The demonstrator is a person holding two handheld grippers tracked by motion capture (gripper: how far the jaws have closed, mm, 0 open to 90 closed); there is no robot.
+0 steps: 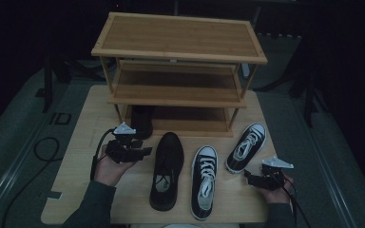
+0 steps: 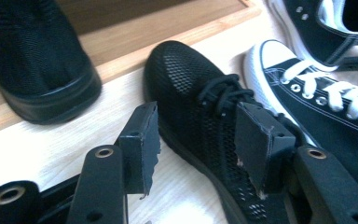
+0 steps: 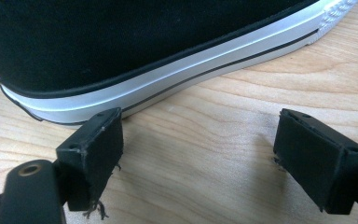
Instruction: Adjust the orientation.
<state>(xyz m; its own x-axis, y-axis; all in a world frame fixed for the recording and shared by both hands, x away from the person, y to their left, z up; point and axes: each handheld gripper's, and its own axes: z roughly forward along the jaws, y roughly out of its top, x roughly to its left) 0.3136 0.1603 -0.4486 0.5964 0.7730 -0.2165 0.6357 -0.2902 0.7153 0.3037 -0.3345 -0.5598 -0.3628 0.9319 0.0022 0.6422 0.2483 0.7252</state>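
Left gripper fingers spread beside the black shoe. Right gripper fingers spread, empty; sneaker cropped. Rack partly hides another shoe.

Seen on a table: a three-tier rack at the back, a shoe tucked on its bottom tier at left. Lined up in front, left to right: a mesh shoe, a laced sneaker, a second sneaker angled rightward. Flanking the row, left gripper beside the mesh shoe, right gripper just before the second sneaker.
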